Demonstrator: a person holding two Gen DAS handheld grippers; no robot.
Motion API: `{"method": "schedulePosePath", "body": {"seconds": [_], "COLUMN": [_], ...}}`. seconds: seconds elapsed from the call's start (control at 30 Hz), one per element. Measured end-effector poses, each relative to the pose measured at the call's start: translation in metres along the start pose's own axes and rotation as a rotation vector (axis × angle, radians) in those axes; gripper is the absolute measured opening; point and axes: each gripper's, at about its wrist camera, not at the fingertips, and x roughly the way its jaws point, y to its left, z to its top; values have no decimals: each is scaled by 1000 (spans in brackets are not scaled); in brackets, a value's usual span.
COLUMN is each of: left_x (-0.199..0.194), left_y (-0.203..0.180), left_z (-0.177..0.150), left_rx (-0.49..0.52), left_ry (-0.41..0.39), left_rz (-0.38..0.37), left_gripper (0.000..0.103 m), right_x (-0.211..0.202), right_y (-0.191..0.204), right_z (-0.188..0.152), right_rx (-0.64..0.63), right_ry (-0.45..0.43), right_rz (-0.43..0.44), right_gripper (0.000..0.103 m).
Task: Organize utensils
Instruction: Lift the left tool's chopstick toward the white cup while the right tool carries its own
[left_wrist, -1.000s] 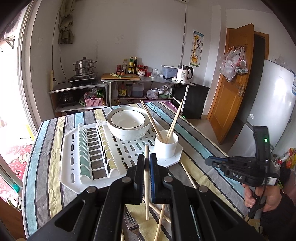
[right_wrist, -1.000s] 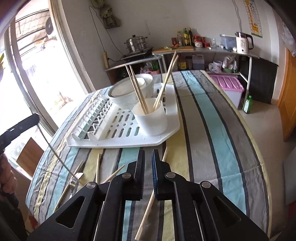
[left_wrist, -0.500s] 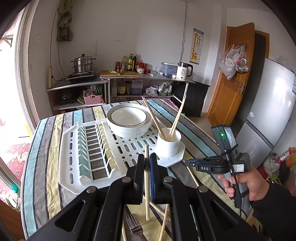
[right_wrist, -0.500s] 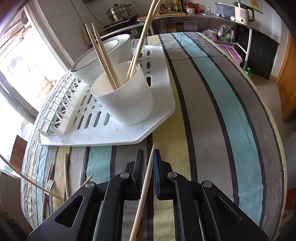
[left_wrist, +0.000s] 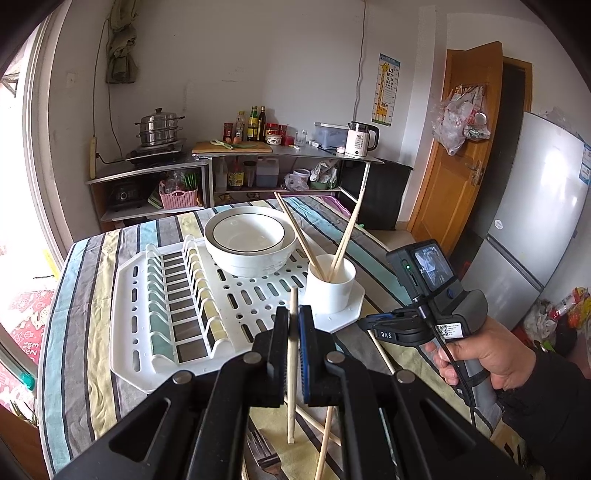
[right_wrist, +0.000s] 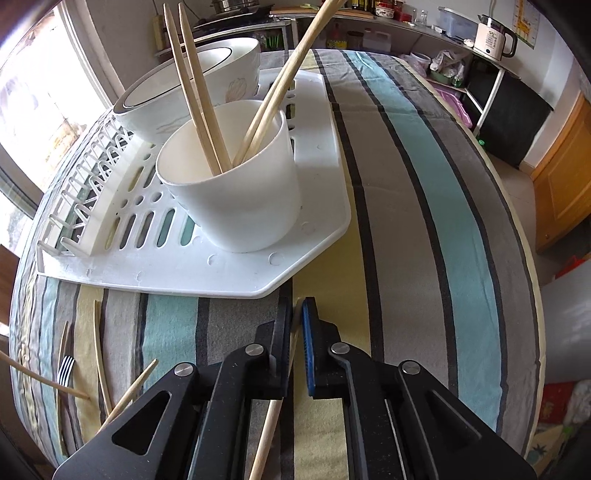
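White letters reading "DAS" show on the side of the black right gripper (left_wrist: 364, 325), which a bare hand (left_wrist: 484, 356) holds by its grey pistol handle, low over the striped cloth of the counter (right_wrist: 424, 192), its small rear screen lit with a green lamp beside it. Its fingers (right_wrist: 308, 332) are clenched on a pale wooden chopstick (right_wrist: 271, 421) lying along the cloth just short of the white slotted plastic drying rack (right_wrist: 306, 254). The left gripper (left_wrist: 294, 326) is raised above the counter, its fingers grasping a second wooden chopstick (left_wrist: 292, 402) nearly upright. On the rack's corner stands a white round cup (left_wrist: 330, 282) holding four chopsticks, beside two nested black-rimmed white bowls (left_wrist: 251, 240). Loose chopsticks (right_wrist: 125, 391) and a metal fork (left_wrist: 264, 454) lie on the cloth near the counter's front edge.
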Motion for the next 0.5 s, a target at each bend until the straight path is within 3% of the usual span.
{"method": "schedulePosePath", "body": {"seconds": [0.2,0.5], "left_x": [0,0], "left_y": [-1,-5], "left_z": [0,3], "left_rx": [2,2], "left_ry": [3,10], "left_rz": [1,16], "left_gripper": [6,6], "right_x": [-7,-52], "right_y": [-7,-15], "right_z": [-2,-8], "right_rx": [13,20], "right_ry": [-34,-149], "right_rz": [33,73], "right_gripper": [5,5]}}
